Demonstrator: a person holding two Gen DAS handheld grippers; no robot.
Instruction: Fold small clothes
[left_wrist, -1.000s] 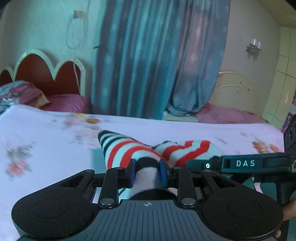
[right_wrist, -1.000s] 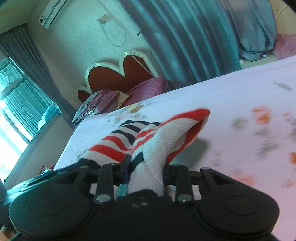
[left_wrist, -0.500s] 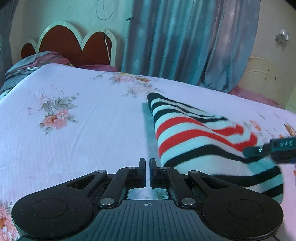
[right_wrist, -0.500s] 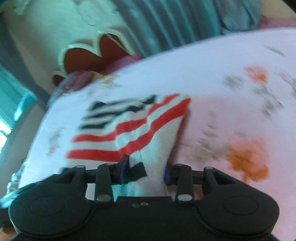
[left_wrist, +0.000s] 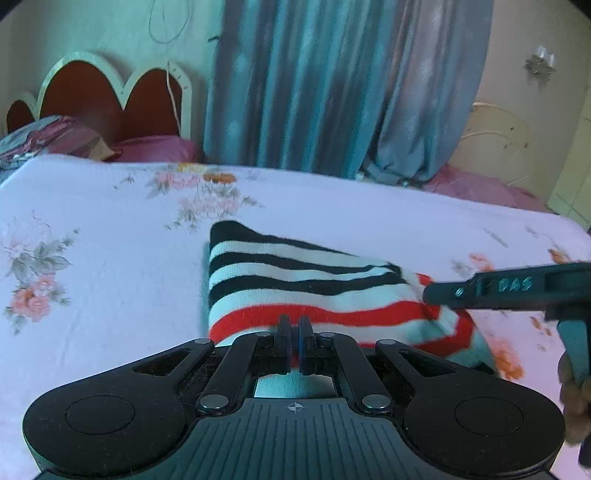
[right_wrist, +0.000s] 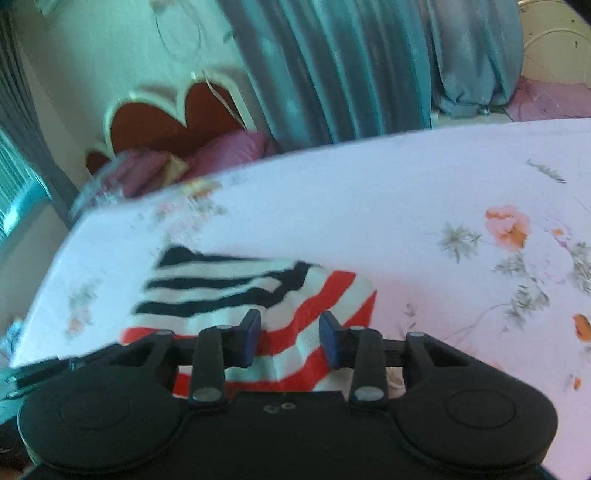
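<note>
Bedroom: floral bedsheet (left_wrist: 110, 280), scalloped headboard (left_wrist: 110, 96), blue curtains (left_wrist: 332, 85) | striped garment (left_wrist: 295, 288) lies folded flat mid-bed | left gripper (left_wrist: 294, 334) fingers pressed together, nothing between, just at garment's near edge | right gripper (right_wrist: 290, 332) fingers apart, straddling garment's red-striped end (right_wrist: 295, 332).

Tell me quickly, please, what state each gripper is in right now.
Left gripper: shut, nothing visibly pinched, at the near edge of the striped garment.
Right gripper: open, jaws apart over the garment, gripping nothing.
</note>
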